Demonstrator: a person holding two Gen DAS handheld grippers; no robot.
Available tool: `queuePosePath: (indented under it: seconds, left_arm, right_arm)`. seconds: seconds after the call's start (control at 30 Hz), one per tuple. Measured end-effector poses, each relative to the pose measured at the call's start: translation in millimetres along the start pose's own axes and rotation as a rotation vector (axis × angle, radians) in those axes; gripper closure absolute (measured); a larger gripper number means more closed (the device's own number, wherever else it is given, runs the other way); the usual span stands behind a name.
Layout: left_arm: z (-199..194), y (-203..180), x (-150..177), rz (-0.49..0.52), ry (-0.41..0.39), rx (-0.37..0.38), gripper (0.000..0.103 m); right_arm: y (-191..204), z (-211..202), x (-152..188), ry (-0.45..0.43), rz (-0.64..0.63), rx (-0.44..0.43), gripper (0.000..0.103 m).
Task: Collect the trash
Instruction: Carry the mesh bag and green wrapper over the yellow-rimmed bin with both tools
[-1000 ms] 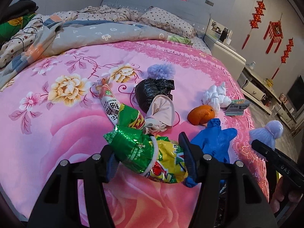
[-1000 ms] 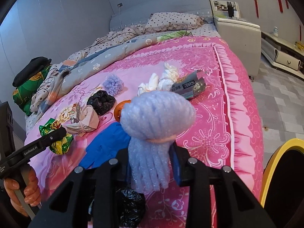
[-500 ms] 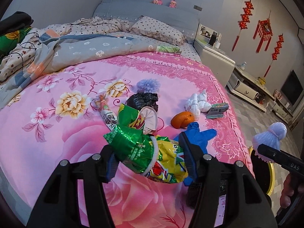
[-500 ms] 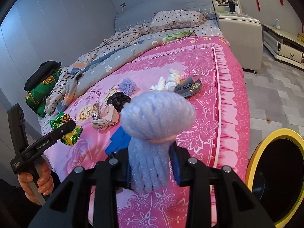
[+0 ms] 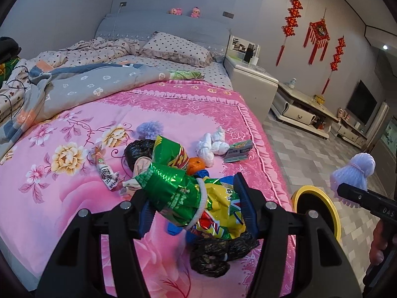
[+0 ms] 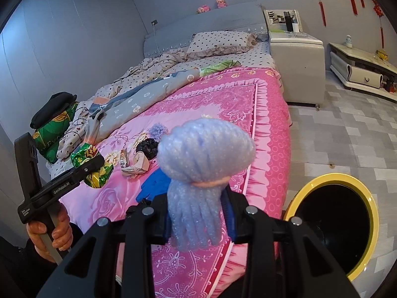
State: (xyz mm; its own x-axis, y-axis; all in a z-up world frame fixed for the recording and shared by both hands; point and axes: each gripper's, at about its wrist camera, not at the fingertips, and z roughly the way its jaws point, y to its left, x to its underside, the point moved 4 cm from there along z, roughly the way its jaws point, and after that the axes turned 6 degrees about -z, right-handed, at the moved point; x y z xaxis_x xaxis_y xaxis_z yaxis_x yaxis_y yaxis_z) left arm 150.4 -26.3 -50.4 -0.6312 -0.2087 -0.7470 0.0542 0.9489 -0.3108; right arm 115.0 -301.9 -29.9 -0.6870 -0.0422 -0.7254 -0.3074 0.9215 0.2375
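My left gripper [image 5: 196,206] is shut on a crumpled green and yellow snack bag [image 5: 188,193], held above the pink bed; it also shows in the right wrist view [image 6: 90,167]. My right gripper [image 6: 198,213] is shut on a lilac foam fruit net [image 6: 204,164], which also shows in the left wrist view [image 5: 353,173], held beside the bed above the floor. A yellow-rimmed black bin [image 6: 332,219] stands on the floor at the bed's corner, also in the left wrist view [image 5: 315,211]. More trash lies on the bed: black bags [image 5: 215,255], an orange [image 5: 196,165], white tissue [image 5: 213,146], a blue glove [image 6: 153,182].
A second lilac net [image 5: 148,129], a sausage wrapper [image 5: 105,171], a beige cup [image 5: 141,165] and a small carton [image 5: 238,150] lie on the pink cover [image 5: 74,198]. A rumpled quilt [image 5: 86,87] covers the far side. A white nightstand [image 6: 295,57] and low cabinets [image 5: 302,114] line the tiled floor.
Both grippers have pulled back and up from the bed with their loads. The yellow-rimmed bin has come fully into the right wrist view and into the left wrist view.
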Motion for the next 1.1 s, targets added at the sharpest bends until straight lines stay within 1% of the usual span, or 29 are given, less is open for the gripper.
queuePosePath:
  seconds: [0.27, 0.63, 0.9, 1.1]
  left_arm:
    - [2.1, -54.3, -6.2, 0.053, 0.004, 0.072, 0.048]
    - [25.4, -130.1, -4.9, 0.123, 0.049, 0.170, 0.047]
    - [49.3, -188.5, 5.8, 0.192, 0.098, 0.233, 0.047]
    - [71.9, -222.8, 21.0, 0.218, 0.151, 0.266, 0.047]
  right_arm:
    - [-30.5, -30.3, 1.6, -0.038, 0.033, 0.054, 0.072]
    - [-90.9, -60.2, 11.2, -0.079, 0.130, 0.141, 0.072]
    - [-132.9, -70.8, 22.1, -0.091, 0.205, 0.195, 0.072]
    - [-159.3, -75.1, 32.5, -0.090, 0.249, 0.229, 0.072]
